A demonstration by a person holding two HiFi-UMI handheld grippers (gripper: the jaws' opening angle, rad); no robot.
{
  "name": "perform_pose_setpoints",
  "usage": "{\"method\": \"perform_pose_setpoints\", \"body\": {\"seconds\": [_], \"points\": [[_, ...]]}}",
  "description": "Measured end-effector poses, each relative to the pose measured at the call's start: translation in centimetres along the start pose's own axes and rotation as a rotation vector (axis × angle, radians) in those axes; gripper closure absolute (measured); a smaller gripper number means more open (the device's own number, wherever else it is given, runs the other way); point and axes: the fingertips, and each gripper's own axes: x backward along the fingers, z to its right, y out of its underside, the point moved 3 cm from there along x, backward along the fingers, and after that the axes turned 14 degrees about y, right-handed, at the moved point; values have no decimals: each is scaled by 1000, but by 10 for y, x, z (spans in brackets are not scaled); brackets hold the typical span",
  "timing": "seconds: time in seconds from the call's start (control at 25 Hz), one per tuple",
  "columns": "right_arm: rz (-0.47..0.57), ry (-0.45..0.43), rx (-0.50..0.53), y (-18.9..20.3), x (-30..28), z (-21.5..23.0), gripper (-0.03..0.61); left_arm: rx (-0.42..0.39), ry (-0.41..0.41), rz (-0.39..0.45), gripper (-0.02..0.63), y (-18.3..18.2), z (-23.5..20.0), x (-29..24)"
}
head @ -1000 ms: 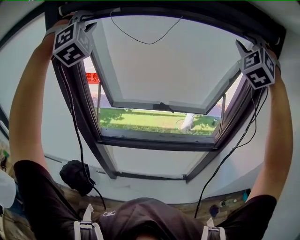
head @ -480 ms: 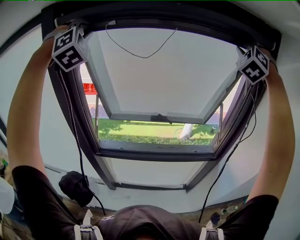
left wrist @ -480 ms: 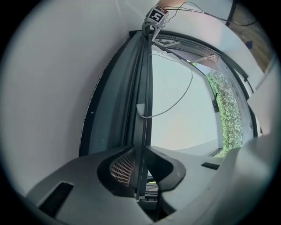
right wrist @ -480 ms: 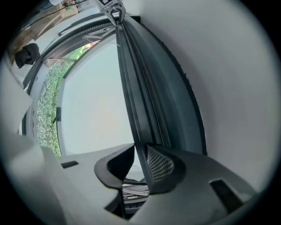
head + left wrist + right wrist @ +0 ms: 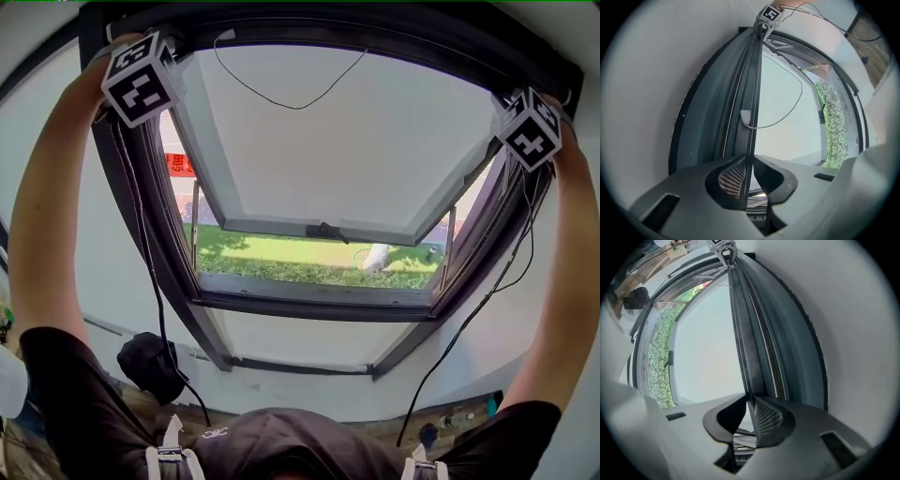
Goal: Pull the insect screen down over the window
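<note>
Left tool (image 5: 749, 161), right tool (image 5: 750, 401) — closing, pinching screen bar (image 5: 753, 93) (hidden in head view).

Hand-held grippers (image 5: 749, 174) (image 5: 751, 417) tighter on screen bar (image 5: 753, 93)

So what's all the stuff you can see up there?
Frame: one, dark, round the window.
Sash: one, white pane, tipped open.
Screen bar: one, dark, along the frame's top.
Cord: one, black, sagging below it.
Grass: green, outside.
Sign: one, red, outside left.
Bag: one, black, low left.
Left tool: one, grey, jaws have just been closing, pinching the bar's left end.
Right tool: one, grey, jaws have just been closing, pinching its right end.
Arms: two, bare, raised.
</note>
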Motion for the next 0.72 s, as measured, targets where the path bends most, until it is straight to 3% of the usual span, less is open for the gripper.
{"method": "perform_pose_setpoints", "body": {"seconds": [0.48, 0.72], "points": [[-3, -124, -3, 3, 3, -25, 541, -27, 111, -5, 583, -2, 20, 2], [-36, -208, 73, 5, 10, -51, 546, -105, 159, -60, 588, 8, 51, -10]]}}
